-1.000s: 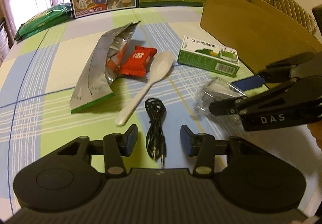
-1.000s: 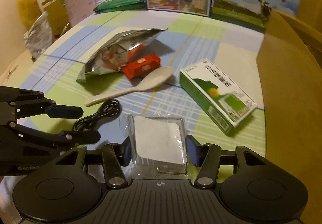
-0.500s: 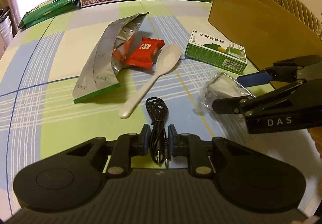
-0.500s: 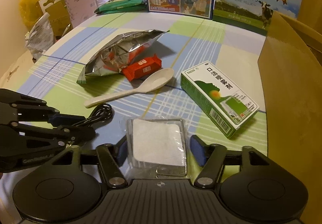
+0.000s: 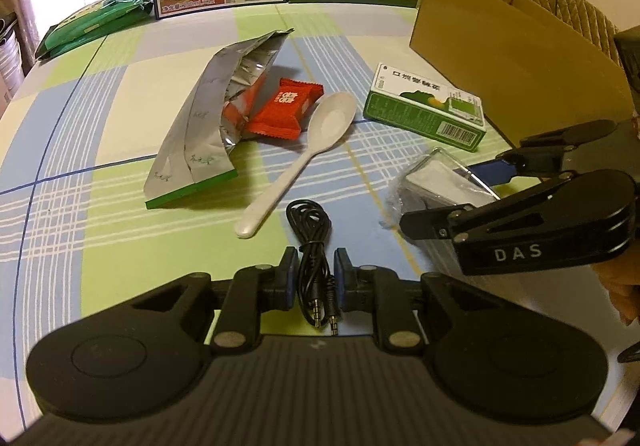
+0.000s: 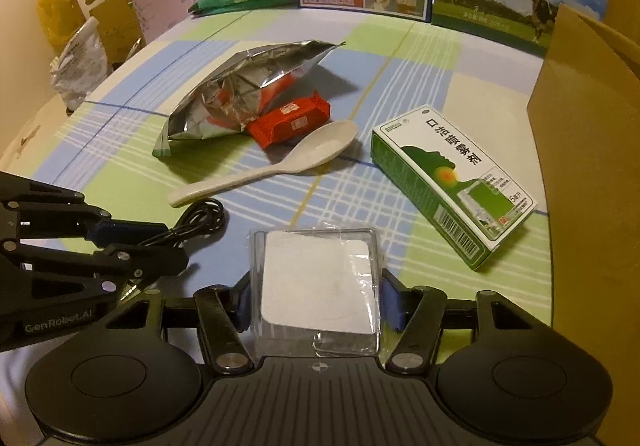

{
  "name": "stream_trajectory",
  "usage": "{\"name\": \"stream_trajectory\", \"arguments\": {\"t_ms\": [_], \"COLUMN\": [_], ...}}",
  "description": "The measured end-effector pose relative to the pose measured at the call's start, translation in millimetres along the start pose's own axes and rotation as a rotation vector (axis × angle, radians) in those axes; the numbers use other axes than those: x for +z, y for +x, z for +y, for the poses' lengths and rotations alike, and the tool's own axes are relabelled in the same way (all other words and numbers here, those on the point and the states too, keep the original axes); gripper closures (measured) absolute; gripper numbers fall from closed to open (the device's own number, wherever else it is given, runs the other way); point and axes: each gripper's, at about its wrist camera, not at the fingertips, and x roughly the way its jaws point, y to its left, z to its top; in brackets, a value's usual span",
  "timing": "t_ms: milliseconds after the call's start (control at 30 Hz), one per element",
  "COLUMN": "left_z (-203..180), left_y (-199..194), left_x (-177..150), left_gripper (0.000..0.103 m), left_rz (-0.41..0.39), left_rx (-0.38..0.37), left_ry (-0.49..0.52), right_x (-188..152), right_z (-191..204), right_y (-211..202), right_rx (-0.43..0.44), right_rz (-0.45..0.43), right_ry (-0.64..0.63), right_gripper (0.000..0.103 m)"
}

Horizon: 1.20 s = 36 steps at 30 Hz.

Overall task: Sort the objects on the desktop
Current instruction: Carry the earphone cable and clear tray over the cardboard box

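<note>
Black cable (image 5: 313,246), coiled into a long loop with its two plugs lying toward the camera, sits between the pads of the left gripper (image 5: 313,278); the pads press in on the bundle from both sides, so I judge the pinch made, low on the checked tablecloth (image 5: 100,149). Just to the right, the right gripper (image 6: 316,304) has its pads against the two sides of a clear plastic packet (image 6: 316,286) with a white square inside, pinching it, also down at table level.

The step in hand, as I read it, is lifting both items to carry them toward the cardboard box (image 5: 508,45) standing at the right edge. To do it well, the left side should rise straight up and slowly: the cable is limp, its far loop lies near the handle end of the white spoon (image 5: 304,161), and a sideways drag could nudge the spoon. The strands may also slip out one by one, so firm squeeze matters. The packet is slick and soft, and the film may buckle; a level, steady lift is safer than a tilt.

Beyond the spoon lie a red snack wrapper (image 5: 286,109), partly tucked at the mouth of an open foil bag (image 5: 200,133), and a green and white carton (image 5: 428,109) near the box. The two grippers are close beside each other, so they should part as they rise.
</note>
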Motion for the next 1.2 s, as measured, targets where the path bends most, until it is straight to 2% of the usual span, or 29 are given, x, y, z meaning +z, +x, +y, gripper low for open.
{"name": "stream_trajectory", "arguments": {"t_ms": [533,900,1200], "left_z": [-6.3,-15.7,-41.0], "left_y": [-24.4,-55.8,-98.5], "left_x": [-9.6,-0.5,16.8], "left_gripper": [0.089,0.089,0.089], "left_rz": [-0.031,-0.093,-0.152], "left_rx": [-0.031,-0.030,-0.026], "left_ry": [0.005,-0.010,-0.002], "right_x": [-7.1,-11.3,4.1], "right_z": [11.3,18.4,15.7], "right_y": [-44.4,-72.3,-131.9], "right_rx": [-0.038,-0.065,-0.092], "right_rz": [-0.116,-0.167,-0.259], "right_ry": [0.066,0.112,0.106], "right_gripper": [0.047,0.047,0.047]}}
